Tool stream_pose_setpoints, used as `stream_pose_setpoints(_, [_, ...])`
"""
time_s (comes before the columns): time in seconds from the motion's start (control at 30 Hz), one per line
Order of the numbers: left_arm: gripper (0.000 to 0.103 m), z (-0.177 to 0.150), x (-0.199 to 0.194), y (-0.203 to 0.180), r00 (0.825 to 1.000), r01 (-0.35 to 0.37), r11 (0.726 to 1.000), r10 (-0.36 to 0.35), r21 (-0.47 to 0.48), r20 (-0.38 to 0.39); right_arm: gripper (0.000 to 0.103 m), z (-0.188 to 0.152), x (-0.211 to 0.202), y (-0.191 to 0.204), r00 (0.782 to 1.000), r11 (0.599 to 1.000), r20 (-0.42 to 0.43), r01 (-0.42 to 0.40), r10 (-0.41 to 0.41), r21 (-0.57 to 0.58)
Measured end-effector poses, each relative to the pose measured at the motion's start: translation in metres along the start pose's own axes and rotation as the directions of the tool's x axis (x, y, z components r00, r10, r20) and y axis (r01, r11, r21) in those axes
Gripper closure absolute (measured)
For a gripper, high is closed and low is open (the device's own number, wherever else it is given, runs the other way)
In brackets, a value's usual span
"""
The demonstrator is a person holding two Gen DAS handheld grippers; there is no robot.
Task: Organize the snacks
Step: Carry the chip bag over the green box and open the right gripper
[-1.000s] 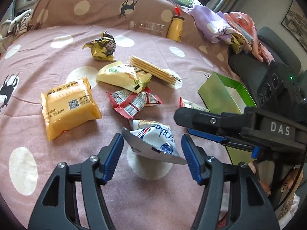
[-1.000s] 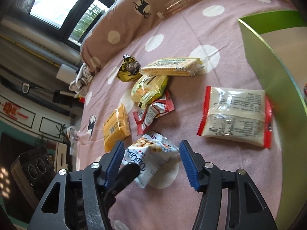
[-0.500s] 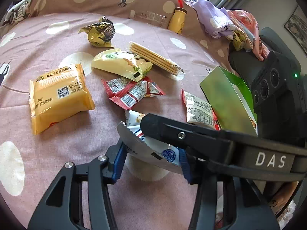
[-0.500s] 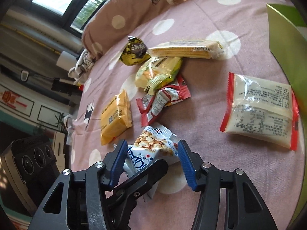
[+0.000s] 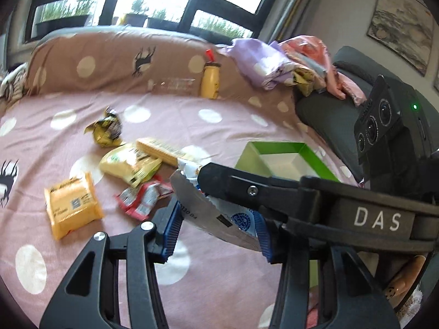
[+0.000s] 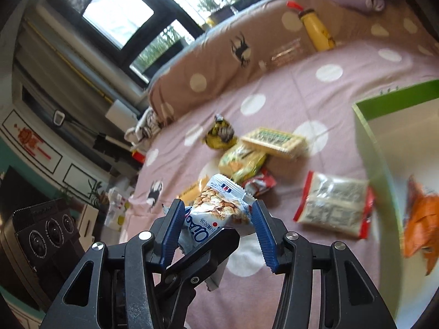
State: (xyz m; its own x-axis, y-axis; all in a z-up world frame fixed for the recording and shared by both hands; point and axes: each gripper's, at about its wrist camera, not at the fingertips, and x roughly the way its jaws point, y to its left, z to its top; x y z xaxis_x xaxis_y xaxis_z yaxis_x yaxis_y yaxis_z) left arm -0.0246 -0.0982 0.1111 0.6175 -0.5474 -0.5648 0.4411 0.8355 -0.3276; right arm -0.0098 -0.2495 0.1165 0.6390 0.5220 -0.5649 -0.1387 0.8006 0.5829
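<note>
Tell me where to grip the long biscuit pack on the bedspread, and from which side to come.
Take the biscuit pack across its narrow width, near the middle, coming down from above. It is a long, slim bar lying flat on the bedspread, and the yellow-green bag crowds one end.

You've got the white-and-blue nut packet (image 6: 219, 208) up off the spotted pink cover, tilted, printed face toward your right camera, silver back (image 5: 208, 213) toward your left. The green box (image 5: 277, 159) sits open nearby, an orange packet (image 6: 419, 219) inside. The red-edged clear pack (image 6: 333, 205) lies flat just beside its wall.
</note>
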Motion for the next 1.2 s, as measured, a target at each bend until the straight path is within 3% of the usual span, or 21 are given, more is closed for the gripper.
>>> stream_pose_setpoints(0.23, [0.055, 0.018, 0.016, -0.045, 0.996, 0.078, 0.993, -0.080, 0.092, 0.026, 0.050, 0.011, -0.049, -0.019, 0.988, 0.997, 0.136, 0.069, -0.072, 0.031])
stream_pose_setpoints(0.53, [0.055, 0.030, 0.053, -0.093, 0.984, 0.179, 0.969, -0.179, 0.170, -0.017, 0.050, 0.015, -0.091, -0.066, 0.957, 0.981, 0.247, 0.113, -0.151, 0.159])
stream_pose_setpoints(0.87, [0.055, 0.029, 0.090, -0.121, 0.964, 0.257, 0.948, -0.238, 0.187, -0.119, 0.050, 0.012, -0.105, -0.107, 0.940, 0.944, 0.258, 0.141, -0.222, 0.297])
stream_pose_setpoints(1.2, [0.055, 0.021, 0.117, -0.133, 0.941, 0.305, 0.940, -0.273, 0.151, -0.201, 0.050, 0.007, -0.108, -0.138, 0.941, 0.902, 0.218, 0.153, -0.258, 0.404])
